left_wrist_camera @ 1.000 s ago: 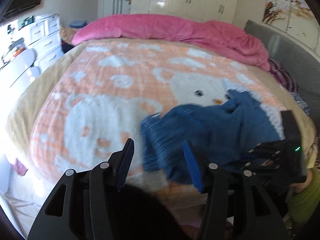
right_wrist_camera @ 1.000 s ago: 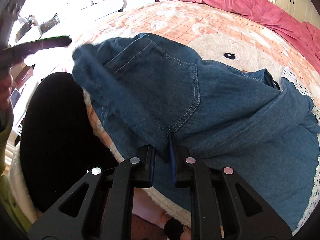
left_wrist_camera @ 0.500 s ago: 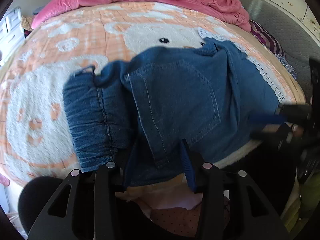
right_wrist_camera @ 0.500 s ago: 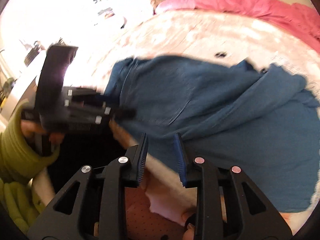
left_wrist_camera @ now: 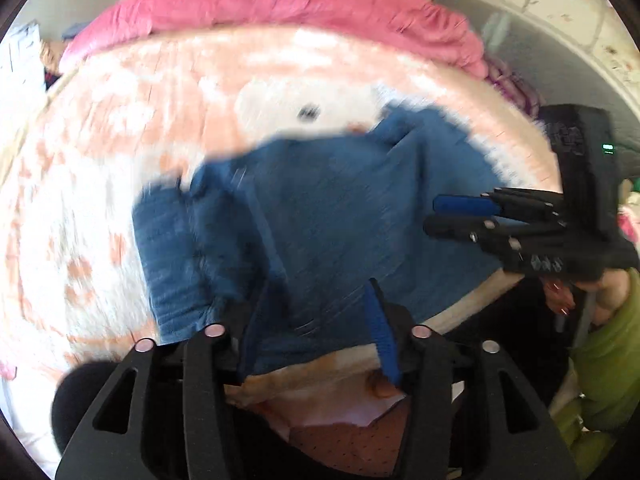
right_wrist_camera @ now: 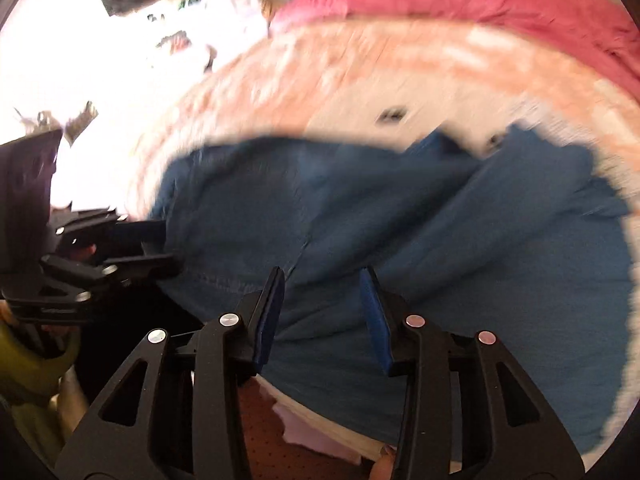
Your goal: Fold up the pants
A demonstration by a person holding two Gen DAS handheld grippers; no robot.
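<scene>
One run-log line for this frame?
pants: on bed | left gripper: open over pants | right gripper: jaws just opened, pants released

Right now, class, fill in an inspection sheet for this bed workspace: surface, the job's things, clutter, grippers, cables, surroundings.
Surface: peach and white fleece blanket with a cartoon face, spread over the bed.
Job's things: blue denim pants, rumpled, lying near the bed's front edge.
Clutter: crumpled pink quilt along the far side.
Grippers: left gripper has its jaws apart, denim between them, grip unclear; right gripper has just been opening, its jaws apart over the denim, pads not pressing.
Cables: nothing seen.
Surroundings: grey padded headboard; a green sleeve; the rest is too blurred to tell.
</scene>
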